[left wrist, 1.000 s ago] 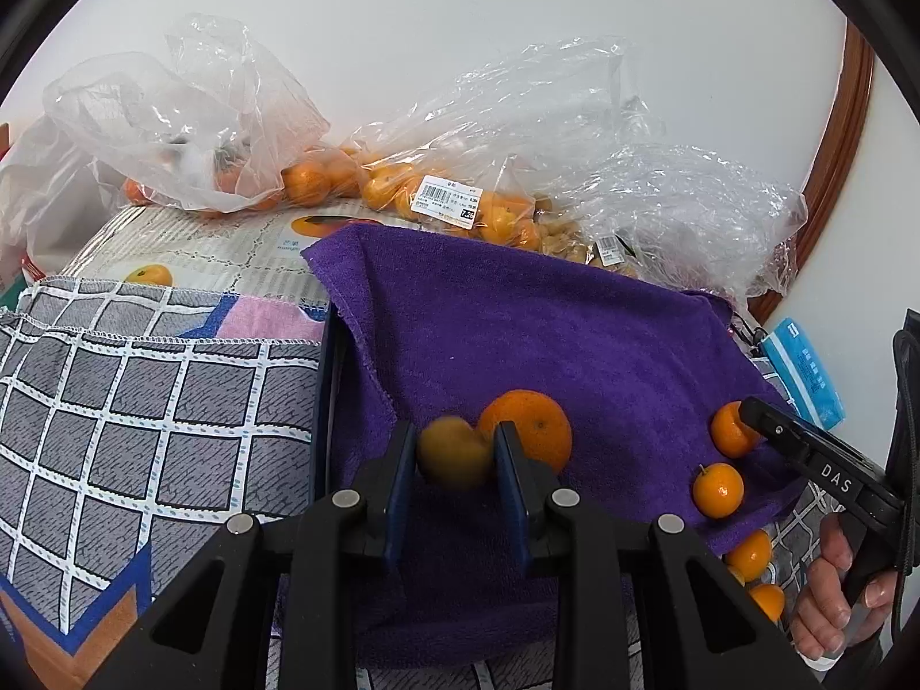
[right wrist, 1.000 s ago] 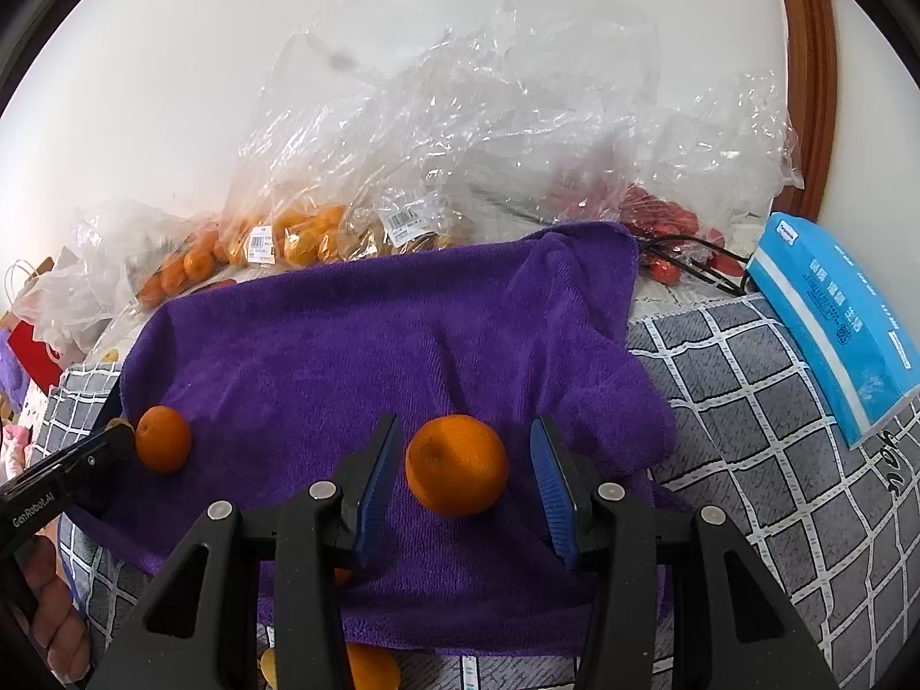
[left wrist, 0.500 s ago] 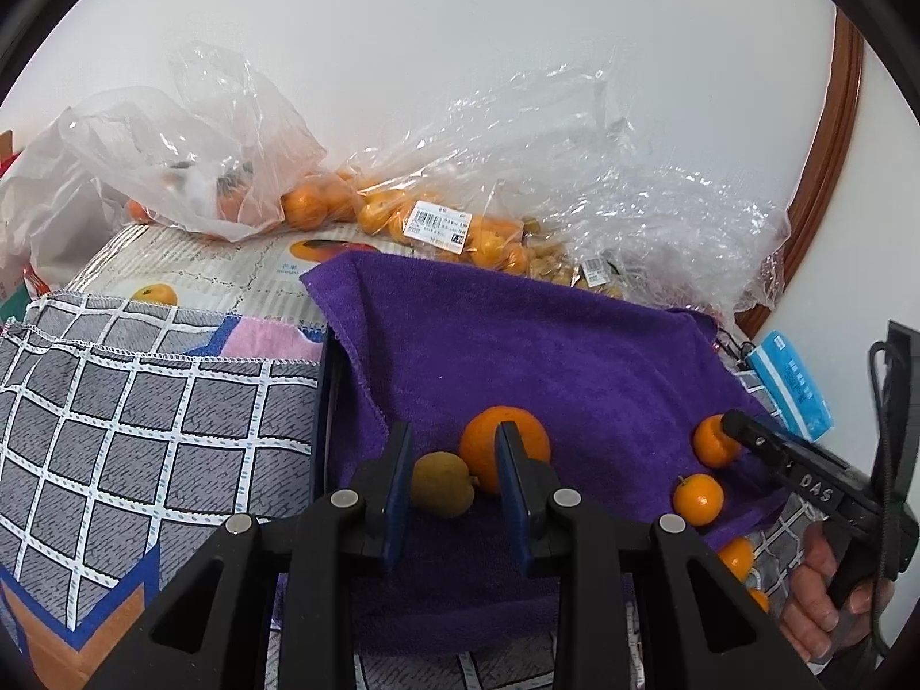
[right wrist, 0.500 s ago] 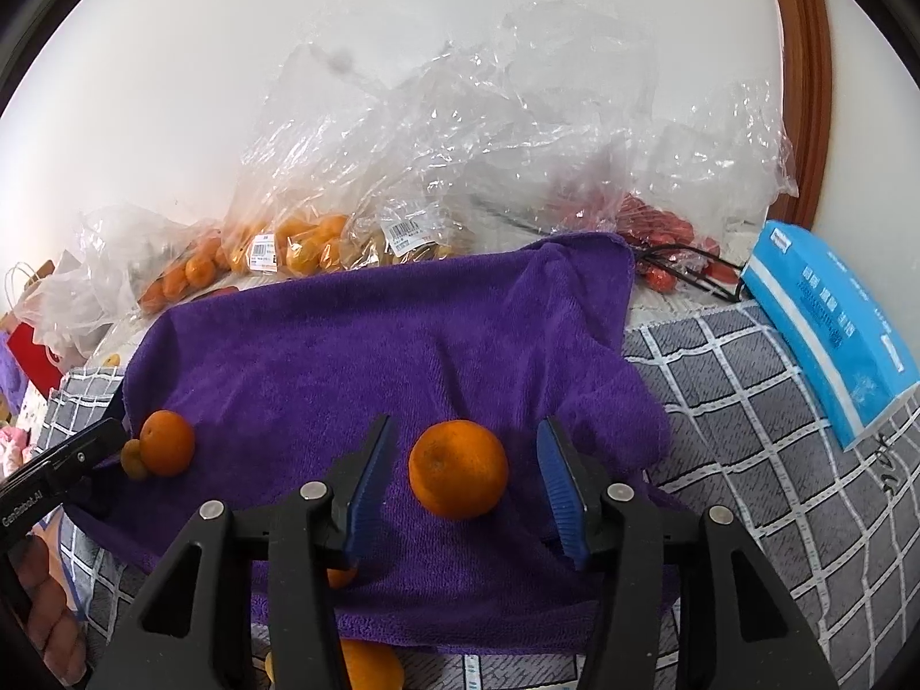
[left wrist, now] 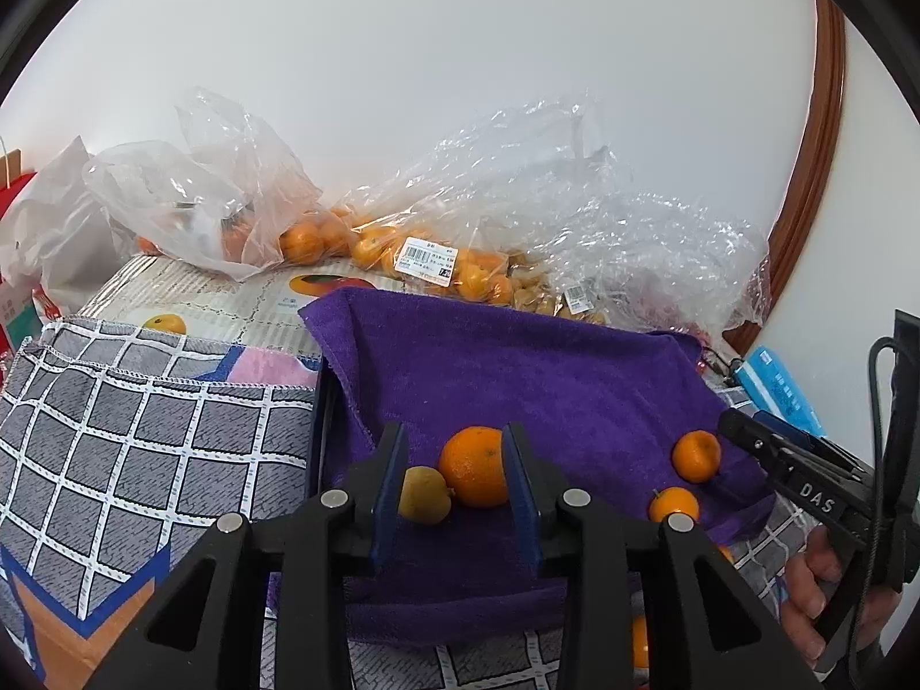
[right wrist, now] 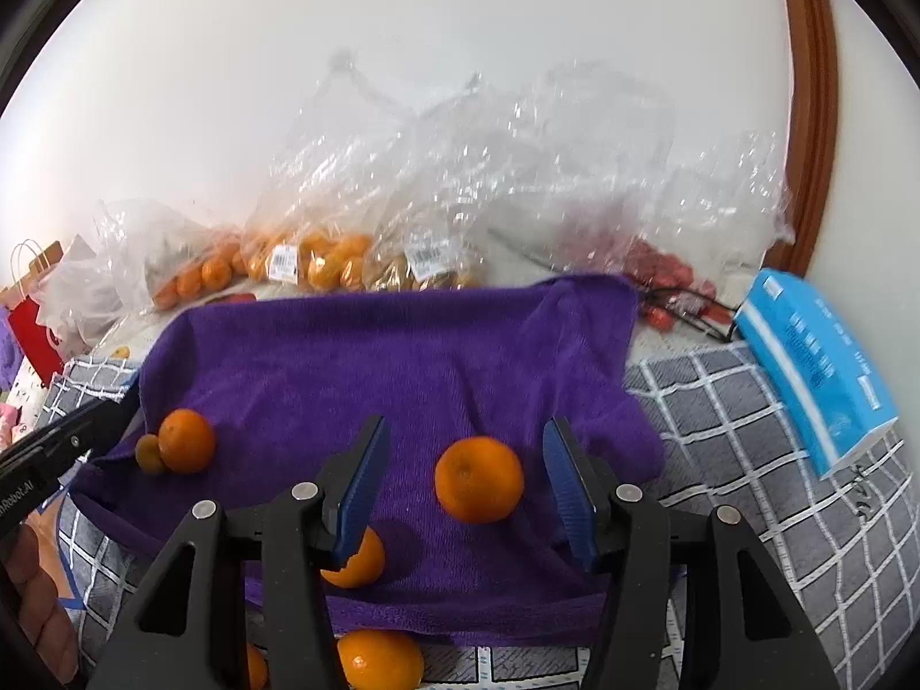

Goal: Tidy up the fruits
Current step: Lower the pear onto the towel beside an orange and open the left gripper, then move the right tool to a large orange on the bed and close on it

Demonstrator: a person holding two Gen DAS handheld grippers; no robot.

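Two fruits lie on the purple towel (left wrist: 517,379) directly ahead of the left gripper (left wrist: 454,494): a small yellow-brown fruit (left wrist: 424,495) just inside the left pad and a larger orange (left wrist: 475,466) touching it, seen between the pads and slightly beyond them. The jaws of the left gripper have just been opening; they are parted only a little, and neither fruit is pressed, both resting on the cloth. The right gripper (right wrist: 466,494) has likewise just been opening and is spread wider, with a second orange (right wrist: 478,478) lying free on the towel midway between its pads, untouched. For that orange the right gripper is plainly the nearer; for the pair at the towel's left edge, the left one. Being nearly round, the fruits offer no long axis to align with, so any approach is judged to turn only on centring the pads. The towel is soft, napped and creased, draped over a grey checked cloth (left wrist: 144,448). The orange skins are dimpled and slightly glossy. Smaller oranges (left wrist: 696,455) are scattered near the towel's front edge, and crinkled clear bags of fruit (right wrist: 322,253) are heaped against the wall behind.
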